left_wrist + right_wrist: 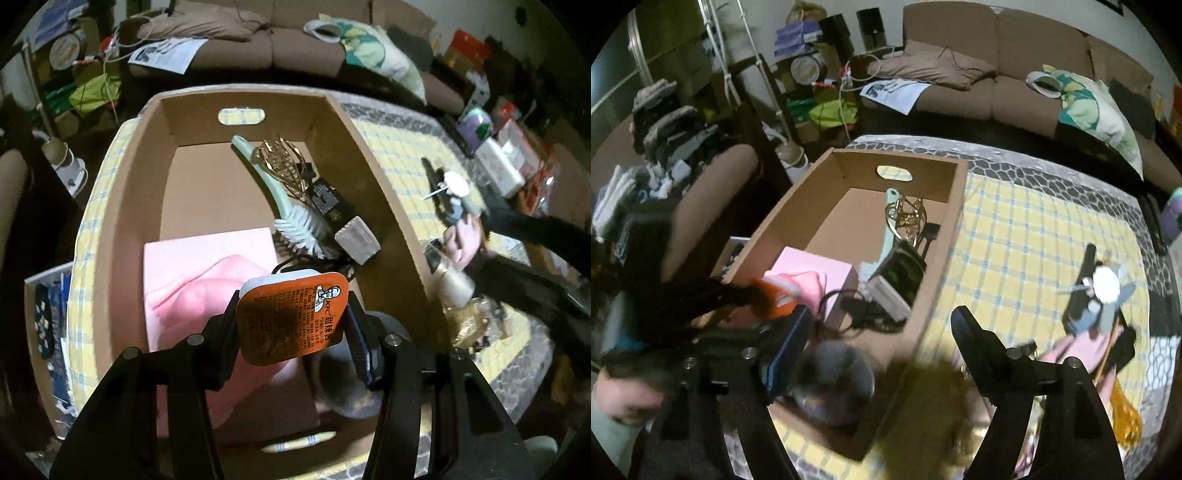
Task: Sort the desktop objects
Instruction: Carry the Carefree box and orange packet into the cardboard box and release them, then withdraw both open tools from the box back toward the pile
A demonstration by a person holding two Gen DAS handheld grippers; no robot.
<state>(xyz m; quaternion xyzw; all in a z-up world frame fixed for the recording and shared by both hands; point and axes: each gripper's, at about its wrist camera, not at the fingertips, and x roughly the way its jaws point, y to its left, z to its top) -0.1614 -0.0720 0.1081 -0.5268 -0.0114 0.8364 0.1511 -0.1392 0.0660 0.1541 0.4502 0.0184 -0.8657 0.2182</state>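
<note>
- The sauce packet [291, 317], a flat orange tub with a white rim and printed lid, is pinched by its two side edges in the left gripper [291, 325]; it hangs over the near part of the cardboard box [373, 155], above a pink cloth [192, 295], not yet resting on anything.
- Step in hand, as I judge it: carrying the packet into the box. The next move calls for lowering it to a free patch of the box floor or onto the cloth, then spreading the jaws so it drops flat and does not tip on its edge.
- Already in the box: a pale green brush [291, 218] with white bristles, a gold wire ornament [284, 162], a small grey block [357, 240], a black cable and a grey round thing near the front wall.
- The right gripper [871, 354] stands spread wide with nothing between its fingers, blurred, over the box's near corner and the yellow checked tablecloth [1015, 236].
- Outside the box on the cloth lie a black bar with a small fan-like toy [1106, 286] and some pink and gold items, still to be sorted.
</note>
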